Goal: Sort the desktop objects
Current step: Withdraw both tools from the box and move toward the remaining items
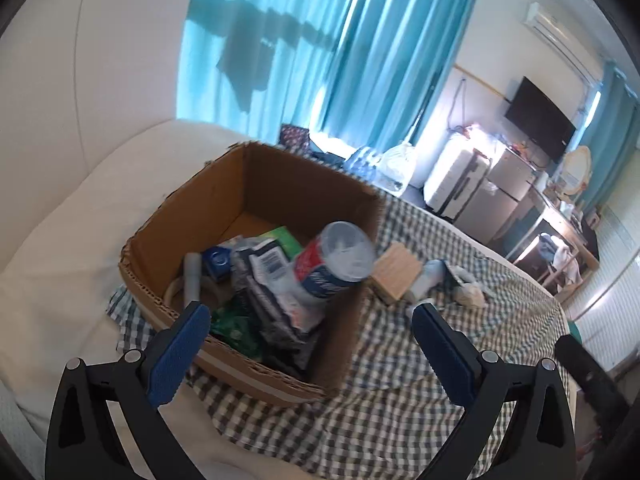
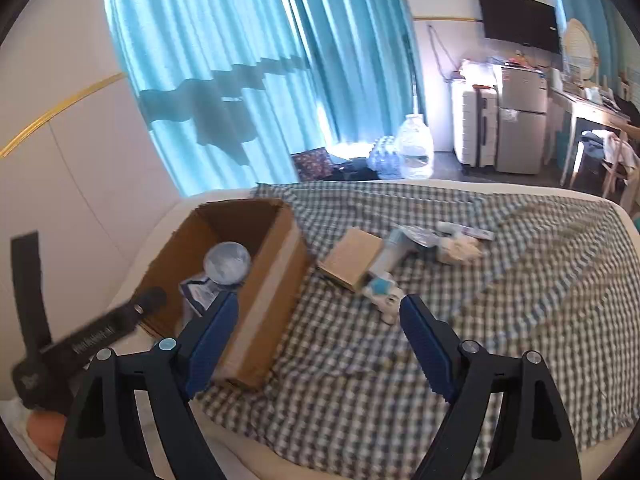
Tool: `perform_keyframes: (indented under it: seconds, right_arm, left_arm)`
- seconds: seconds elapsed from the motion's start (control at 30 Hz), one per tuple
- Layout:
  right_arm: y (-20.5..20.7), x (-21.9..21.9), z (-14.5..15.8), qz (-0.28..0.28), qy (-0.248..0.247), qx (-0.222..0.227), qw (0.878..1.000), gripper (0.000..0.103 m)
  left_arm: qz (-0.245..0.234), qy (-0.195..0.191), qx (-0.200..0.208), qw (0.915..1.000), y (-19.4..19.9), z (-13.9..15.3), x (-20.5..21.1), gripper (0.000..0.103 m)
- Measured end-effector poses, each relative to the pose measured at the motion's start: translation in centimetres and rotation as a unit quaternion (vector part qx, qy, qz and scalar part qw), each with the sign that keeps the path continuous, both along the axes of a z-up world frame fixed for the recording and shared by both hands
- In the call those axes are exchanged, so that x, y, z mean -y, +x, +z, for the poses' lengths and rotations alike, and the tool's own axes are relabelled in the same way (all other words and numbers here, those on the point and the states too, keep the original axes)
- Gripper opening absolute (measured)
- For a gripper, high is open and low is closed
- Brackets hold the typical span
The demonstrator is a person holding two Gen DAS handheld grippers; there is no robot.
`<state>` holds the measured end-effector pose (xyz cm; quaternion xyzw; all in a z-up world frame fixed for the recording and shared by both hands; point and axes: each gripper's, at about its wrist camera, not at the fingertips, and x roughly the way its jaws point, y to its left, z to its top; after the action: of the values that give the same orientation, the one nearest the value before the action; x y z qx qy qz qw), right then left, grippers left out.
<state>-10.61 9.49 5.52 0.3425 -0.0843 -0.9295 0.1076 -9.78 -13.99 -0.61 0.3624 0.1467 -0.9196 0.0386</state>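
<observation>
While both tongs, the left gripper (image 1: 311,320) and right gripper (image 2: 318,312), stand wide and empty, the brown open-topped cardboard box (image 1: 344,344) sits centre-left, so the small pale wooden block (image 2: 351,257) beside it should be squarely straddled before closing.

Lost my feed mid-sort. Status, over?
Left gripper open, empty, over the box. Right gripper open, empty. Bottle in box; wood block, tubes on the cloth. Nothing blocking.

Sunlit teal curtains (image 2: 248,72), white walls, wall-mounted television (image 2: 518,24), small grey fridge (image 2: 520,120).
</observation>
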Motion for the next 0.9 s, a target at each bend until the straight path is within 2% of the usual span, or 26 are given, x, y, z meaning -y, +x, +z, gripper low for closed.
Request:
perform_keyframes:
  seconds: [0.17, 0.37, 0.7, 0.9]
  right_arm:
    - [3.2, -4.3, 0.9, -0.029, 0.001, -0.024, 0.999, 0.083]
    - [5.9, -9.6, 0.7, -0.07, -0.001, -0.035, 0.997, 0.084]
    - [6.3, -14.9, -2.4, -0.103, -0.024, -0.01, 0.994, 0.084]
    - [4.0, -15.8, -5.0, -0.099, -0.018, 0.013, 0.995, 0.084]
  left_arm:
    - [-0.028, -0.022, -0.02, 0.9992, 1.5, 2.4, -4.4, 0.103]
    - [-0.068, -0.052, -0.02, 0.9961, 2.5, 2.5, -9.9, 0.103]
    - [-0.124, -0.079, 0.029, 0.9887, 0.8, -2.2, -16.2, 0.103]
    - [-0.113, -0.071, 0.065, 0.9889, -2.6, -5.7, -17.8, 0.103]
